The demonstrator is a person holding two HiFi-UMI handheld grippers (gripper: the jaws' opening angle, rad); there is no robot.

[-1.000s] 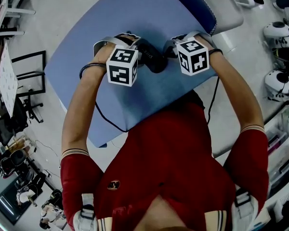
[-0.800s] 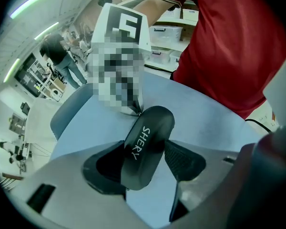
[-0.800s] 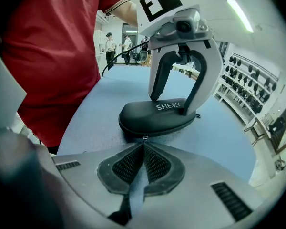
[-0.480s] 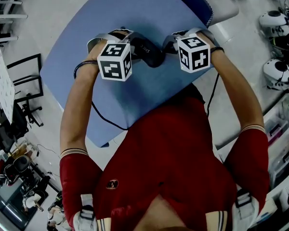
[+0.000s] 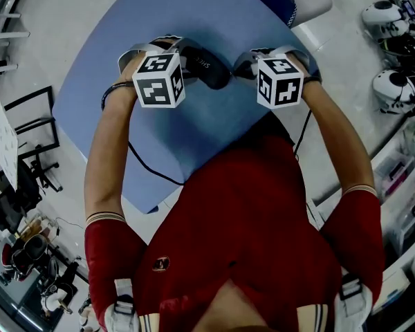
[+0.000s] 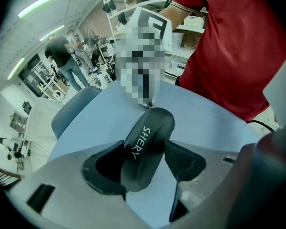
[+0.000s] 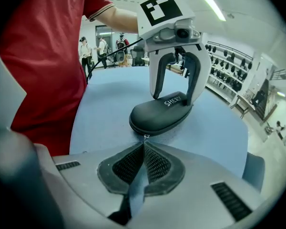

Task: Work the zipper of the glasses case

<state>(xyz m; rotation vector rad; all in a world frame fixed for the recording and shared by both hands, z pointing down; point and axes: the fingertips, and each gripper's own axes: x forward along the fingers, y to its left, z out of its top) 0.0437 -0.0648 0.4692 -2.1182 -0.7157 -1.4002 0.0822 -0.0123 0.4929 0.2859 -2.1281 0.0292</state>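
Head view gave the layout only. The glasses case [image 5: 206, 66] lay on the blue table [image 5: 194, 137], on the side nearest the person, btwn the L cube [image 5: 158, 79] and the R cube [image 5: 279, 81]. Jaws were hidden under cubes & hands there.

L gripper view filled that in. The L gripper [image 6: 143, 162] had its jaws part-spread and clamped across one end of the case, w/ a dark pad against each side. White "SHERY" lettering sat on the domed lid.

R gripper view showed what neither other view did. The R gripper [image 7: 144, 147] had its pads pressed flat together, w/ the tiny metal zipper pull [image 7: 146, 136] nipped at their tips. That was right at the case's near end, where the zip seam ran round the rim. The same view also caught the L gripper from the front, straddling the far end of the case w/ its tips down by the table.

Pose: both forearms reached fwd, roughly parallel, hands wrapped round the gripper handles. Both grippers pitched steeply down and angled in toward each other, one at each end of the case. A dark band [image 5: 114, 92] circled the L wrist. A black cable [image 5: 152, 168] ran below the L forearm, across the table toward the person's red shirt [image 5: 249, 213].
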